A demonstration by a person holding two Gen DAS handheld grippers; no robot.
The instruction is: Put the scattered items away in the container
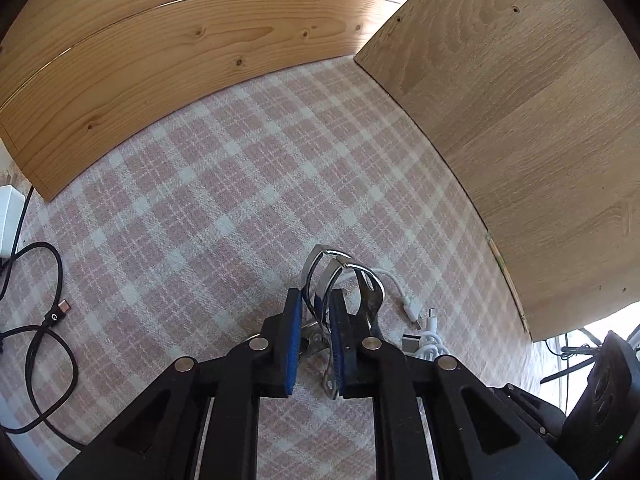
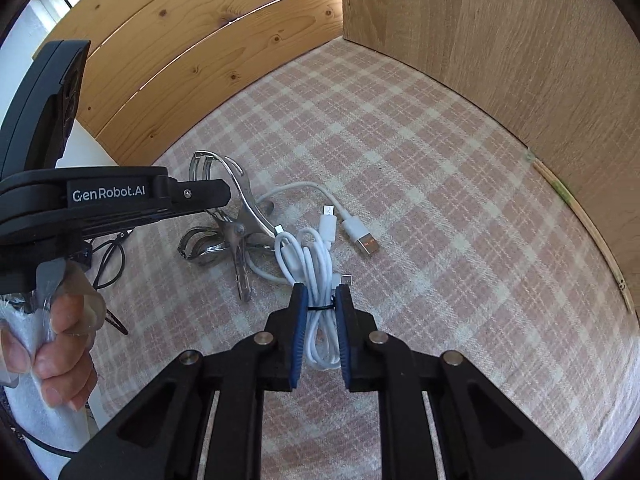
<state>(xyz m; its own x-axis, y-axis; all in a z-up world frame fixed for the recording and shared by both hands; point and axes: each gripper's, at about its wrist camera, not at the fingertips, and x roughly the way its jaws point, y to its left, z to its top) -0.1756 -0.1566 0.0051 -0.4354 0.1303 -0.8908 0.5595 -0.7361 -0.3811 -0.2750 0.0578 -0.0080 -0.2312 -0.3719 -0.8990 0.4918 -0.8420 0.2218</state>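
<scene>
Lying on a pink-and-white checked cloth [image 2: 420, 184] are the scattered items: two metal spring clips [image 2: 224, 216] and a bundled white USB cable [image 2: 316, 276]. Left tool [image 1: 316, 320]: its blue-padded jaws are closed on the handle of one metal clip [image 1: 340, 280], the clip's curved jaws standing up beyond the fingertips. Right tool [image 2: 322, 312]: jaws clamped on the white cable bundle at its black tie, coils pinched between the pads [image 2: 301, 320], loose plug ends trailing ahead on the cloth. A hand [image 2: 60, 340] grips the left tool's handle at the edge of the right wrist view. Pine planks [image 1: 140, 80] and a pale oak-grain panel [image 1: 520, 120] bound the cloth on two sides. A black cable [image 1: 44, 340] loops to the left. No container can be identified with certainty in either view.
</scene>
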